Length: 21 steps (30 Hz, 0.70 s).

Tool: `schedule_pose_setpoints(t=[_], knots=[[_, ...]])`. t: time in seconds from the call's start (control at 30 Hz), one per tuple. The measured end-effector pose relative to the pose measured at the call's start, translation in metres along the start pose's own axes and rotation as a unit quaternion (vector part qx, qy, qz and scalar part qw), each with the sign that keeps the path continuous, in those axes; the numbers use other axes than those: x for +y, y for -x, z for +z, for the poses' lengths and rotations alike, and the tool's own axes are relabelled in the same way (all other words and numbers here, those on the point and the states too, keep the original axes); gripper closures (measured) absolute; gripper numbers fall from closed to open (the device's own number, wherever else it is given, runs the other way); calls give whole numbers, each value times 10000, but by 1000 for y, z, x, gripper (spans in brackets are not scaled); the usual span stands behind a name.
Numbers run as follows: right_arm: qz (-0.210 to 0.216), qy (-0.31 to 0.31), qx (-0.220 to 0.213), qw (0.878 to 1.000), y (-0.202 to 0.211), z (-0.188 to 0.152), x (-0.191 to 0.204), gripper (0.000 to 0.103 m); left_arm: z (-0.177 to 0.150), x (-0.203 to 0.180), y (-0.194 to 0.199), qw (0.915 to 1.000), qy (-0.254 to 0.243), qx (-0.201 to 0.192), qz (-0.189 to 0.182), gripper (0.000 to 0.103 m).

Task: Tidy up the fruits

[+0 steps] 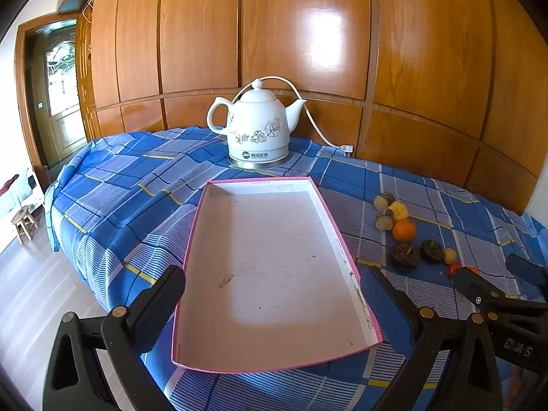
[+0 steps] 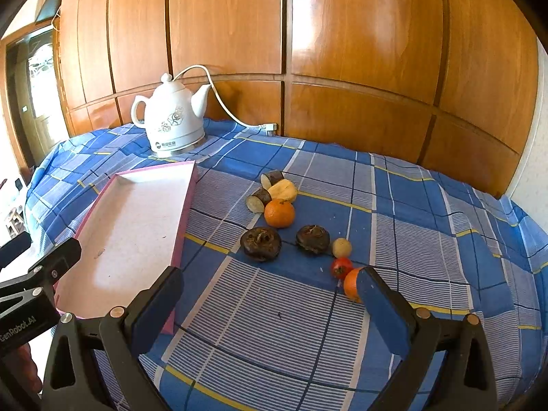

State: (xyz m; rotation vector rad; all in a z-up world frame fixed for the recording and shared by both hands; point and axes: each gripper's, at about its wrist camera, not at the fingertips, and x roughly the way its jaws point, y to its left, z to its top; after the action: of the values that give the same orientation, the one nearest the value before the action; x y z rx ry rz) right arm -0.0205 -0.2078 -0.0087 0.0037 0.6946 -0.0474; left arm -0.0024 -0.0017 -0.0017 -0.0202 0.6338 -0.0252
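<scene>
An empty pink-rimmed white tray (image 1: 349, 260) (image 2: 186, 202) lies on the blue plaid cloth. To its right lie several fruits: an orange (image 2: 279, 213) (image 1: 404, 230), two dark round fruits (image 2: 261, 243) (image 2: 312, 238), two cut dark-skinned pieces (image 2: 257, 199), a yellow piece (image 2: 283, 190), a small pale fruit (image 2: 341, 248), a small red fruit (image 2: 340, 267) and a second orange (image 2: 350, 284) partly behind my right finger. My left gripper (image 1: 277, 304) is open over the tray's near end. My right gripper (image 2: 270, 303) is open and empty, just in front of the fruits.
A white ceramic kettle (image 1: 255, 126) (image 2: 171, 120) with a white cord (image 2: 226, 102) stands at the back of the table against the wooden panel wall. The table edge drops off to the left, with floor and a small stool (image 1: 23, 224) beyond.
</scene>
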Motion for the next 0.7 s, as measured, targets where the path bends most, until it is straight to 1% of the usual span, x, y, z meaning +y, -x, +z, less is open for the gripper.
schedule_pose_setpoints(t=[0.7], knots=[[23,23,-62,10000,4,1,2,0,1,-2,6,10000,-2,-57,-35,0]])
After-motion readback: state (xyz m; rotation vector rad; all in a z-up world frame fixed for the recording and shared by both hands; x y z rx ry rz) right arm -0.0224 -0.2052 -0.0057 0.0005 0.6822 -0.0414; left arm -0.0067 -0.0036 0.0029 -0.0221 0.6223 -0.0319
